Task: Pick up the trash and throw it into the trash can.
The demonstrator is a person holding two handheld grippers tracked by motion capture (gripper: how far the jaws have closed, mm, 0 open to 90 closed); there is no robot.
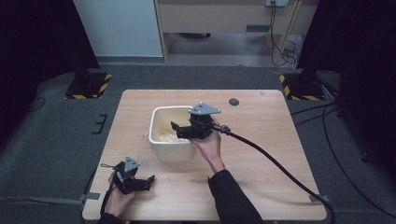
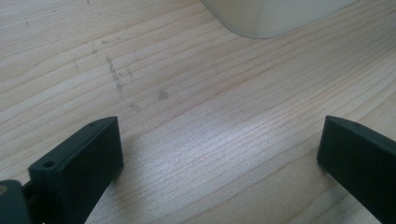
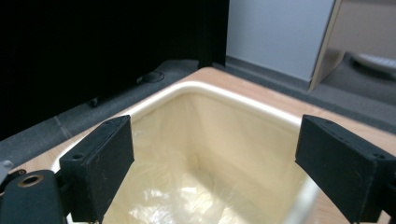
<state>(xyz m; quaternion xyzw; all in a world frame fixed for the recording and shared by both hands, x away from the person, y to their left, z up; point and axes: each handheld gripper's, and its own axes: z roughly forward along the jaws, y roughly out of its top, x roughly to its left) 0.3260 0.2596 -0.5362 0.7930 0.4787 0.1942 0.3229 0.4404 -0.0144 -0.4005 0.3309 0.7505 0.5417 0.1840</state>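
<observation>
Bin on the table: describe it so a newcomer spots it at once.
Start from the light wooden table. Near its middle stands a cream rectangular plastic bin with rounded corners, lined with a clear plastic bag. It is the sole container there, and the right hand-held gripper hangs open over its mouth.

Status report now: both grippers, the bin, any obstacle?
Left gripper open, low over bare table. Right gripper open, above white bin. Clear plastic liner inside bin. Nothing in the way.
</observation>
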